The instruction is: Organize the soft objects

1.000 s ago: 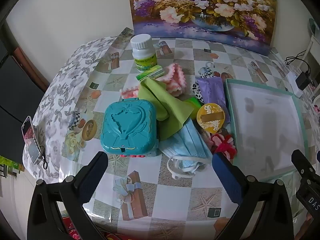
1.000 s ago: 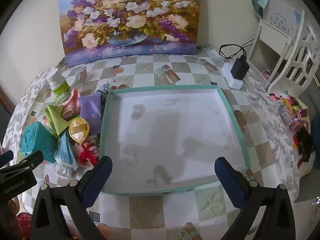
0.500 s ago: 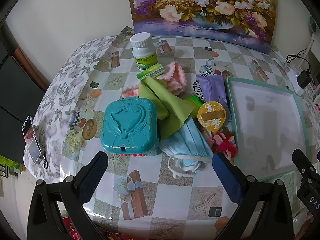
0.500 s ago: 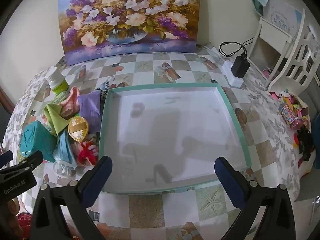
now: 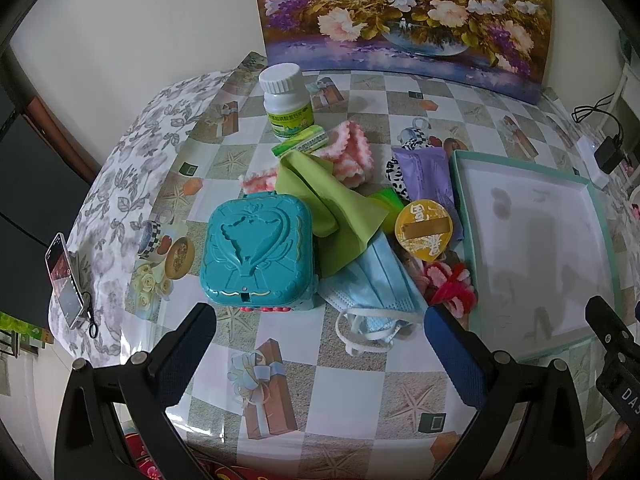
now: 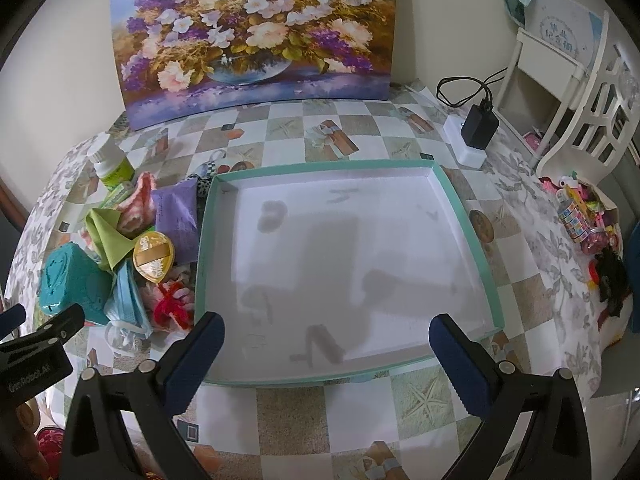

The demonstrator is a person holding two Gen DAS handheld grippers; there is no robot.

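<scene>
1. Nearest the cameras, the left gripper (image 5: 320,332) and the right gripper (image 6: 326,338) hover above the near edge of a table (image 5: 360,392) covered in a checked, glossy cloth printed with starfish and gift boxes; both sets of jaws stand spread wide, holding nothing.
2. Ahead of the left gripper lies a heap: a blue face mask (image 5: 372,280) beside a teal plastic case (image 5: 256,252), a green cloth (image 5: 336,204) draped over the pile, a red-and-pink knitted piece (image 5: 450,284), a yellow round lid (image 5: 423,229), a purple pouch (image 5: 430,176), a pink knitted piece (image 5: 352,152) and a white pill bottle (image 5: 285,100).
3. Just right of the heap sits a teal-rimmed white tray (image 6: 468,216), bare inside.
4. A flower painting (image 6: 256,36) leans against the far wall.
5. Against the pictures of a second ago, the heap and tray lie unchanged; both grippers have barely shifted.
6. Only the left view shows a phone (image 5: 64,280) at the table's left edge; only the right view shows a charger (image 6: 478,126), a white chair (image 6: 576,92) and a toy pile (image 6: 588,220).
</scene>
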